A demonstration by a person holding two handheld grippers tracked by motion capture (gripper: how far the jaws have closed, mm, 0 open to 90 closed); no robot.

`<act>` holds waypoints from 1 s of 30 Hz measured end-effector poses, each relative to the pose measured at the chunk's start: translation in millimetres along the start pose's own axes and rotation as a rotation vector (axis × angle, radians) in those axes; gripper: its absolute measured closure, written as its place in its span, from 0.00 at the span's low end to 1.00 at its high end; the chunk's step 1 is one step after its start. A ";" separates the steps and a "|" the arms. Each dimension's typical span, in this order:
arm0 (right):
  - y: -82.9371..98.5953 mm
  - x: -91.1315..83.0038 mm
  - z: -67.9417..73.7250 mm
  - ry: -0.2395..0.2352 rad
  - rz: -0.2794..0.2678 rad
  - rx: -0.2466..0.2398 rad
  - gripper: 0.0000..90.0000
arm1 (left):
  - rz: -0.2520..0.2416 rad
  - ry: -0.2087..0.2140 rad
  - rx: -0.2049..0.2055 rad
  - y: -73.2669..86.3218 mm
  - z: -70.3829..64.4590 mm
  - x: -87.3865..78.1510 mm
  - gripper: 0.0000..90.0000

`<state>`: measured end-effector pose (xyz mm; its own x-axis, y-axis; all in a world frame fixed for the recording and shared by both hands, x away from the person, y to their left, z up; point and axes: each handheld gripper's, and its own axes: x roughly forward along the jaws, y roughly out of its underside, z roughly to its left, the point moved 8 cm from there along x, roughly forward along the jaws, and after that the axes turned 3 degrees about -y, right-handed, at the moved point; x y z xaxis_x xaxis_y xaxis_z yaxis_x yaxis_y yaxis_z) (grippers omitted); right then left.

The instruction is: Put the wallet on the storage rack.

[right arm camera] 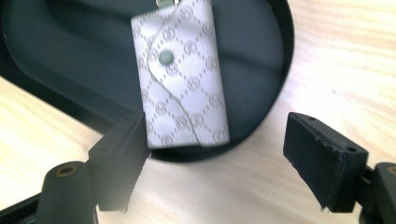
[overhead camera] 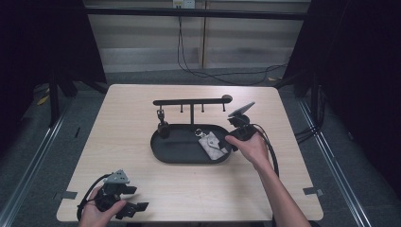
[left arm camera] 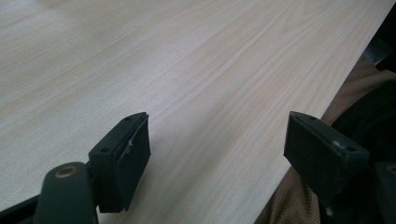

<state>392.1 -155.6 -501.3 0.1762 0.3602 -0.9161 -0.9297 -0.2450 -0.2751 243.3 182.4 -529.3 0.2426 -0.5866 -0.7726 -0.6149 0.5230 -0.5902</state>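
Right tool [right arm camera: 212,163] gapes wide just short of the grey key pouch [right arm camera: 183,74] at the tray's [overhead camera: 163,152] four o'clock, nothing gripped yet, while left tool [left arm camera: 215,158] idles open.

Table [overhead camera: 142,189]: pale wood-grain laminate, smooth and matt. Tray [right arm camera: 261,84]: black, matt. Key pouch [right arm camera: 184,74]: grey patterned leatherette with a metal snap.

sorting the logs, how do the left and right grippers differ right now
The left gripper lies near the table's front edge, over bare wood; the right gripper is at the black tray's rim, jaws either side of the patterned key pouch. Both are open and hold nothing.
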 end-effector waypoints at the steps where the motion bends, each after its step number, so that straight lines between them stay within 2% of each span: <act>1: 1.4 -1.5 0.1 0.004 0.007 0.000 0.24 | -0.001 0.000 0.000 -0.2 0.3 -0.8 0.25; 5: 6.4 -12.7 1.0 0.016 -0.003 -0.016 0.25 | -0.021 -0.006 -0.016 -1.4 2.2 -2.2 0.24; 8: 11.3 -17.5 2.2 0.002 -0.021 -0.021 0.25 | -0.041 -0.012 -0.028 -2.6 3.4 -3.0 0.24; 17: 36.0 -21.7 -4.8 0.019 -0.041 -0.054 0.23 | -0.079 -0.017 -0.050 -5.8 4.7 -6.3 0.24; 20: 43.2 -26.6 -6.9 0.016 -0.070 -0.051 0.24 | -0.088 -0.024 -0.059 -5.8 5.9 -7.3 0.24; 22: 47.9 -31.4 -6.7 -0.018 -0.113 -0.038 0.24 | -0.088 -0.031 -0.068 -5.5 7.6 -8.2 0.25; 26: 63.1 -33.0 -8.5 -0.046 -0.164 -0.027 0.25 | -0.110 -0.048 -0.080 -6.9 10.8 -10.5 0.26; 30: 78.0 -31.4 -10.5 -0.034 -0.186 -0.028 0.26 | -0.122 -0.056 -0.098 -7.0 12.6 -12.3 0.26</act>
<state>317.4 -195.5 -497.0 0.3325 0.4315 -0.8386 -0.8727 -0.1963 -0.4471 254.0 193.8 -518.6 0.3599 -0.6050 -0.7102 -0.6478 0.3857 -0.6569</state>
